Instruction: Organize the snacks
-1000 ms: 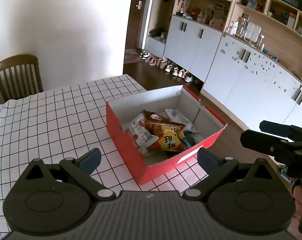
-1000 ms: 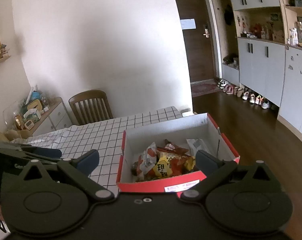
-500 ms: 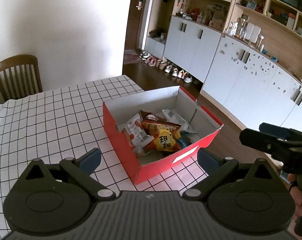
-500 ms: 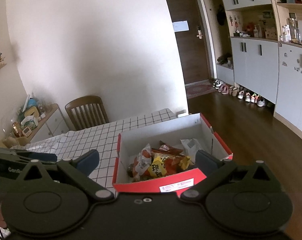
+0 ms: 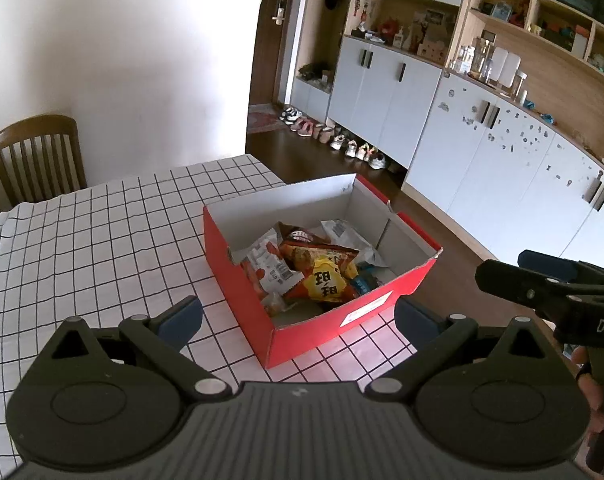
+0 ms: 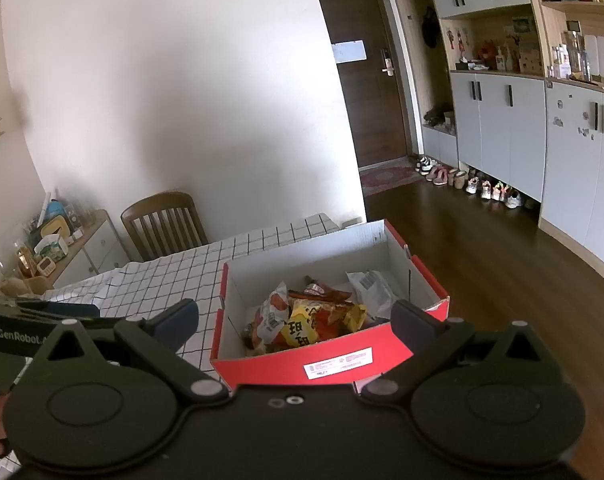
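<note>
So far you look close to finished, judging by how things lie. Your snack packets [image 5: 310, 264] are all piled inside the red box [image 5: 242, 280], which sits on the checked table [image 5: 102, 248] near its right-hand edge, beside the open floor. An orange-and-yellow bag [image 6: 314, 322] lies on top of the heap, a white-and-red packet [image 5: 268, 266] leans against the left inner wall, and a pale wrapper [image 6: 372, 290] rests toward the far right corner. No snack shows anywhere on the cloth outside the box, so nothing seems left to gather, though parts of the table are hidden behind your tools.

Your left gripper [image 5: 298, 316] hangs above the near corner of the box with its fingers spread wide and nothing between them. Your right gripper [image 6: 294, 320] hovers over the labelled end of the box, fingers likewise wide apart and empty. Neither touches the box.

What may remain, if anything, is tidying: the packets lie jumbled and overlapping, not lined up. If you mean to sort them, the top bag is the obvious first pick.
</note>
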`<action>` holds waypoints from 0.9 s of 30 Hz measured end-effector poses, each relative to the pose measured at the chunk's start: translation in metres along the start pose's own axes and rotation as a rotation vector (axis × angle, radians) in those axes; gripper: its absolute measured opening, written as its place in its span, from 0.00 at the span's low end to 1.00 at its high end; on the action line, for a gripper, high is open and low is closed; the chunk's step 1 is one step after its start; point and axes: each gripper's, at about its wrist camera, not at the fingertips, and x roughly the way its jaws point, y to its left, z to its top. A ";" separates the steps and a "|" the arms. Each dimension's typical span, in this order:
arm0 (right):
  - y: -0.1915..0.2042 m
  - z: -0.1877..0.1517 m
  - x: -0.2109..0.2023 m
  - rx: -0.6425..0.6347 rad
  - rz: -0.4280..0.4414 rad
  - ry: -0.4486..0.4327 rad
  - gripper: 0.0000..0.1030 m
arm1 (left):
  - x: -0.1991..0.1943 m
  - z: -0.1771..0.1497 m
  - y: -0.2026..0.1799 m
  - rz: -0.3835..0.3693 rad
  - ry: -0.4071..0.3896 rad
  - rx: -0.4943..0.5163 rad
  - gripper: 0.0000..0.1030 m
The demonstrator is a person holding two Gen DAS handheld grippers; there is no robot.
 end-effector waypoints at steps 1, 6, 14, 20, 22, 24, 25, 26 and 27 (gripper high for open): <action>0.000 0.000 0.000 -0.001 0.000 -0.001 1.00 | 0.000 0.000 0.000 -0.002 0.000 -0.001 1.00; 0.000 0.000 0.000 0.001 0.002 0.000 1.00 | -0.001 -0.001 -0.001 -0.001 0.001 0.002 1.00; 0.002 -0.001 0.000 -0.009 0.002 0.002 1.00 | 0.000 -0.002 -0.002 -0.003 0.009 -0.002 1.00; 0.002 -0.001 0.000 -0.008 0.002 0.003 1.00 | 0.001 -0.004 -0.003 -0.009 0.014 -0.006 1.00; 0.001 -0.002 0.001 -0.007 0.002 0.004 1.00 | 0.002 -0.004 -0.004 -0.008 0.014 -0.007 1.00; 0.001 -0.003 0.002 -0.004 0.000 0.007 1.00 | 0.002 -0.005 -0.004 -0.011 0.016 -0.010 1.00; 0.001 -0.004 0.002 -0.002 0.000 0.009 1.00 | 0.002 -0.005 -0.005 -0.009 0.017 -0.011 1.00; 0.001 -0.005 0.003 -0.001 0.001 0.011 1.00 | 0.003 -0.005 -0.005 -0.009 0.018 -0.011 1.00; 0.000 -0.005 0.003 0.000 0.002 0.013 1.00 | 0.003 -0.005 -0.005 -0.009 0.019 -0.012 1.00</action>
